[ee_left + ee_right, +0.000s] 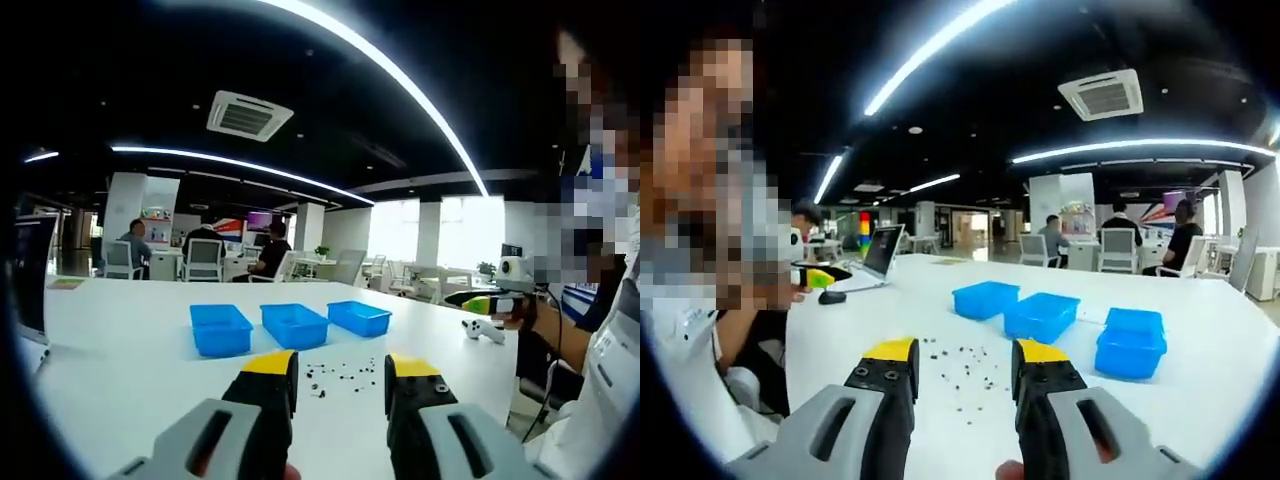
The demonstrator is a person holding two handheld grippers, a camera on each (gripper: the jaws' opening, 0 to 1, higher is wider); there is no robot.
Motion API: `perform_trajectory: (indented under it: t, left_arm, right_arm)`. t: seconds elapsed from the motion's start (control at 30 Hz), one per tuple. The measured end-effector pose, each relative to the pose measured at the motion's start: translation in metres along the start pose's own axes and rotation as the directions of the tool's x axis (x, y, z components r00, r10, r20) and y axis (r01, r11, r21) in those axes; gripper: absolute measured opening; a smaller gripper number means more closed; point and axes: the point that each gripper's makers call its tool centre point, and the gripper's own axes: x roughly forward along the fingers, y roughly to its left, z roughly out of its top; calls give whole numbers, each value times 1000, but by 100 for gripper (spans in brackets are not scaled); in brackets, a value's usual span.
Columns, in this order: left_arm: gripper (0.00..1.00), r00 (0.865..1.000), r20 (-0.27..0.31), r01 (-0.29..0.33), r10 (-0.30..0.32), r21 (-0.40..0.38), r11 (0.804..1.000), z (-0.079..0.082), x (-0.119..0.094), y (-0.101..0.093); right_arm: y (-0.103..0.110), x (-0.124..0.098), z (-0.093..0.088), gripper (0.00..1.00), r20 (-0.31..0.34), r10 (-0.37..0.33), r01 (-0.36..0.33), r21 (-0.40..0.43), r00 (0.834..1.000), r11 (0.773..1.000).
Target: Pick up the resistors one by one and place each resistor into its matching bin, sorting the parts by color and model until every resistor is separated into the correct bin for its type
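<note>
Several small dark resistors (340,376) lie scattered on the white table (120,350), just in front of three blue bins (292,325) set in a row. My left gripper (340,375) hovers open above the table, short of the scatter, with nothing between its yellow-tipped jaws. From the other side, the resistors (962,365) show between the jaws of my right gripper (965,358), which is also open and holds nothing. The blue bins (1042,315) stand beyond and to the right of that scatter.
A person (600,290) stands at the table's right edge, with a white controller (484,329) lying near them. A laptop (880,255) and a dark mouse (832,297) sit at the far left corner. People sit at desks (205,258) in the background.
</note>
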Motion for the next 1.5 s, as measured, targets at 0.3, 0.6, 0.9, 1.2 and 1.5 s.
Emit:
perform_trajectory:
  t: [0.3, 0.6, 0.9, 1.2, 1.5]
  left_arm:
    - [36, 1000, 4, -1, 1, 3, 1000, 1, -1, -2]
    - [36, 1000, 12, -1, 1, -1, 1000, 4, -3, -1]
    - [36, 1000, 20, -6, 6, -2, 1000, 6, -6, 2]
    - [36, 1000, 24, -9, 9, -10, 1000, 5, -7, 3]
    - [36, 999, 30, -12, 13, -15, 1000, 5, -9, 6]
  right_arm:
    - [10, 29, 1, 39, -186, 114, -140, -134, 976, 981]
    - [34, 72, 5, 35, -355, 294, -382, -209, 887, 900]
    - [58, 122, -25, 29, -608, 366, -639, -318, 704, 700]
    - [61, 168, -75, 20, -787, 327, -776, -282, 523, 564]
    - [73, 198, -113, 18, -858, 296, -845, -251, 420, 472]
